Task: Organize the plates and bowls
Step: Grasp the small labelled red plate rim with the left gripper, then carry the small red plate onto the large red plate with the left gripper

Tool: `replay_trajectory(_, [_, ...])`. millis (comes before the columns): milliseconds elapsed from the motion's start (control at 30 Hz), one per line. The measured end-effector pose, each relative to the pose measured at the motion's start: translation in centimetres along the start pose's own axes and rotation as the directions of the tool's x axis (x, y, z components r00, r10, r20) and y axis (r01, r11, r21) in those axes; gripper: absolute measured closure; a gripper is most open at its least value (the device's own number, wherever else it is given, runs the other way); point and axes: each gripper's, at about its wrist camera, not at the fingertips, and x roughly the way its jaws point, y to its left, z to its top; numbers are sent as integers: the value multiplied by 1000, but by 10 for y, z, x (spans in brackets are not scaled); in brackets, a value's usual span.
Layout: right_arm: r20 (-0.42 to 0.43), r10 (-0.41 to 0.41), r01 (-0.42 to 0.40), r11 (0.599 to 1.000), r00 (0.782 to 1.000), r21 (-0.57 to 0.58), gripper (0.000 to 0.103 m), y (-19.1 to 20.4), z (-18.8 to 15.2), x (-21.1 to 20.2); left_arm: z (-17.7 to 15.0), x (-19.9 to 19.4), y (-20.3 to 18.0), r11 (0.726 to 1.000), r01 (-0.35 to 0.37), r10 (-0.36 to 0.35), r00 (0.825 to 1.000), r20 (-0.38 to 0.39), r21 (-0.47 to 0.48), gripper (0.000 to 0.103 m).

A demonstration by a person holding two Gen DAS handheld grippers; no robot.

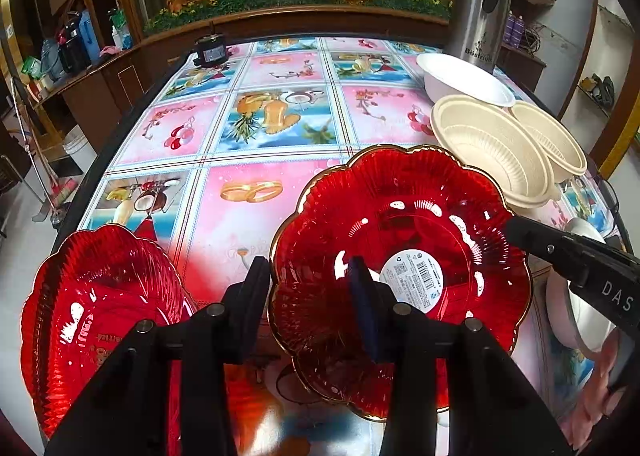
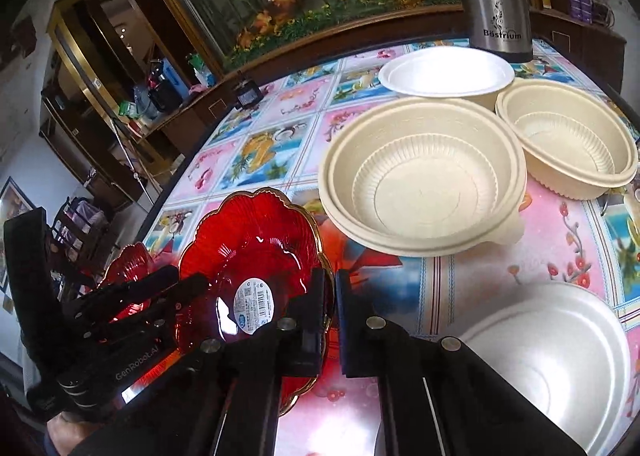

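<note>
Currently both grippers work one red plate, which sits tilted near the desk front edge. Right gripper has its fingers pressed together, pinching the plate's gold rim on its side, probably to steady or lift it. Left gripper straddles the opposite rim, one finger inside, one outside; fingers partly spread, no clear pinch yet. Second red plate waits at far left, likely the stacking partner. Beige bowls are already nested behind; white bowls sit separately.
</note>
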Motion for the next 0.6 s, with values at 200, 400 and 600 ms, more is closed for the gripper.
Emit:
replay_trajectory(200, [33, 25, -25, 1000, 999, 4, 98, 0, 2, -9, 3, -5, 0, 1000, 1, -1, 1000, 17, -10, 65])
replay_trajectory(400, [52, 36, -37, 999, 998, 19, 98, -2, 4, -13, 8, -12, -5, 1000, -18, 18, 999, 37, 2, 65])
replay_trajectory(600, [63, 52, -54, 998, 997, 26, 98, -2, 5, -17, 10, -14, -5, 1000, -22, 22, 999, 44, 0, 65])
